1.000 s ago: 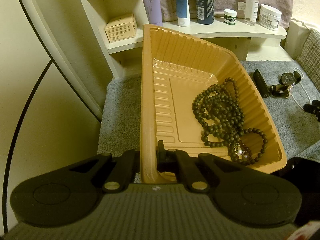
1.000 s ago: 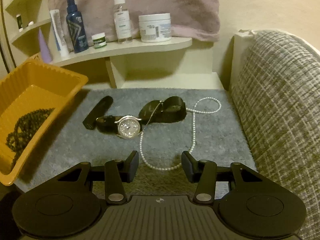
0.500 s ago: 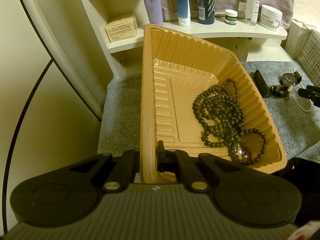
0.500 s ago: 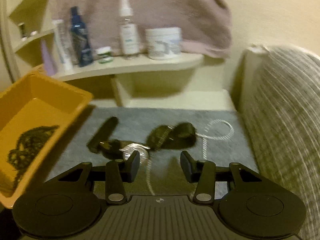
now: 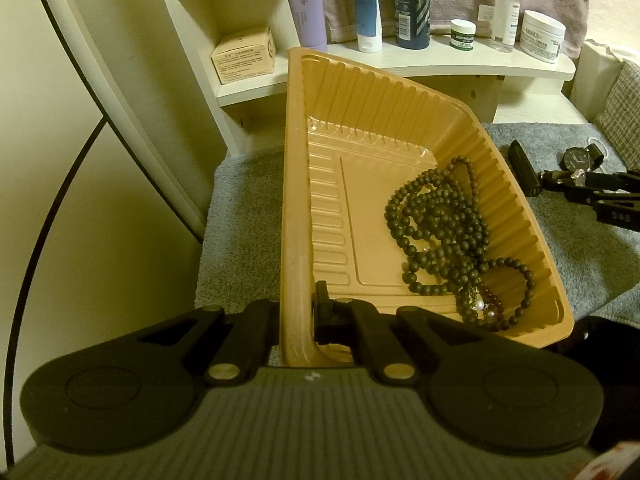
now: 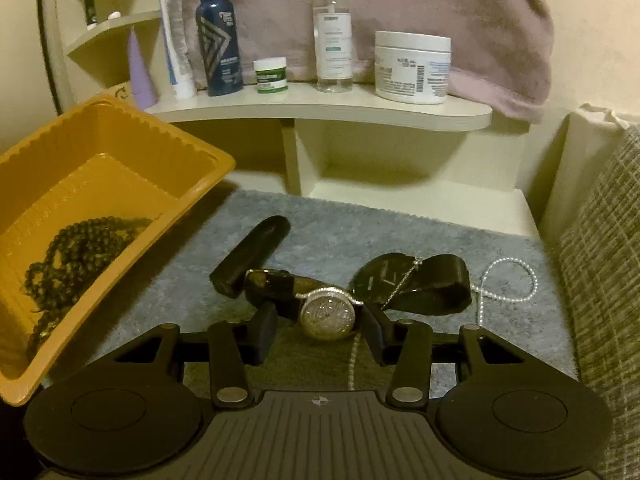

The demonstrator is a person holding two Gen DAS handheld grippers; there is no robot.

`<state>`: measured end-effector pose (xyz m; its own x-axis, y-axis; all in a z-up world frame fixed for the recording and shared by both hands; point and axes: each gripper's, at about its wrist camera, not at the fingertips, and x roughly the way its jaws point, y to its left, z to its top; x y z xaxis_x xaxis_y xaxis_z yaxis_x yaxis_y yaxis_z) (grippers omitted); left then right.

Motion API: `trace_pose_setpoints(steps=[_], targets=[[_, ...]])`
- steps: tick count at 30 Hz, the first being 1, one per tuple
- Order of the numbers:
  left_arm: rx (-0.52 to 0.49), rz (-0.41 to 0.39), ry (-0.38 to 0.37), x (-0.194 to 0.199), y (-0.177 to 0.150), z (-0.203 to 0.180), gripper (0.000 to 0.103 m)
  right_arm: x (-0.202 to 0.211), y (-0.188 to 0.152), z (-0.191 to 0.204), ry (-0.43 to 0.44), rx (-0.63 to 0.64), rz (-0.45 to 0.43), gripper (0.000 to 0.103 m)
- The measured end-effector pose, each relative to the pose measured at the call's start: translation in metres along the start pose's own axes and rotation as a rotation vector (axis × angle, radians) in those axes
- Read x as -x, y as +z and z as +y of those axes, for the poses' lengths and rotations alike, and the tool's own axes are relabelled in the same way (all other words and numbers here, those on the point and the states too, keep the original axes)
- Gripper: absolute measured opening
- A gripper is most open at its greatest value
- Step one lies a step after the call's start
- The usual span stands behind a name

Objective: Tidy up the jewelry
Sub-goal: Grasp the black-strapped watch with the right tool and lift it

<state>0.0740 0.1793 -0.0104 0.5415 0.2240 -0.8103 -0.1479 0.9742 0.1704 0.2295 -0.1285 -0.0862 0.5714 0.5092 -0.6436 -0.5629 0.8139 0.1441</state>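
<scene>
My left gripper (image 5: 296,312) is shut on the near rim of an orange plastic tray (image 5: 298,184) and holds it tilted above the grey mat. A dark bead necklace (image 5: 444,224) lies in the tray, which also shows in the right wrist view (image 6: 132,128). My right gripper (image 6: 320,330) is open, low over the mat, with a silver jewelled watch (image 6: 329,312) between its fingers. A black watch (image 6: 404,284), a black bar (image 6: 250,256) and a pearl necklace (image 6: 506,280) lie beside it. The right gripper's fingers (image 5: 600,192) also show in the left wrist view.
A grey mat (image 6: 348,224) covers the surface. A white shelf (image 6: 320,108) behind holds bottles, tubes and jars under a pink towel (image 6: 460,8). A checked cushion (image 6: 600,280) stands at the right. A cardboard box (image 5: 244,56) sits on a lower shelf.
My right gripper has moved forward and down to the silver watch, which now lies between its open fingers. The left gripper and the tray have not moved.
</scene>
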Motion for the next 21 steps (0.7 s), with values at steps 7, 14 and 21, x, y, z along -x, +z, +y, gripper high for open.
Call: trace_pose_setpoints(steps=[7,14,21], targets=[[0.001,0.000,0.000,0.000,0.000,0.000,0.002,0.014,-0.001,0.007,0.030,-0.033,-0.008,0.035],[0.006,-0.001,-0.001,0.000,-0.001,0.001,0.002,0.021,-0.012,0.024,0.023,0.059,-0.003,0.037],[0.007,0.000,-0.001,0.000,-0.001,0.001,0.002,0.011,-0.015,0.023,-0.012,0.105,-0.010,0.059]])
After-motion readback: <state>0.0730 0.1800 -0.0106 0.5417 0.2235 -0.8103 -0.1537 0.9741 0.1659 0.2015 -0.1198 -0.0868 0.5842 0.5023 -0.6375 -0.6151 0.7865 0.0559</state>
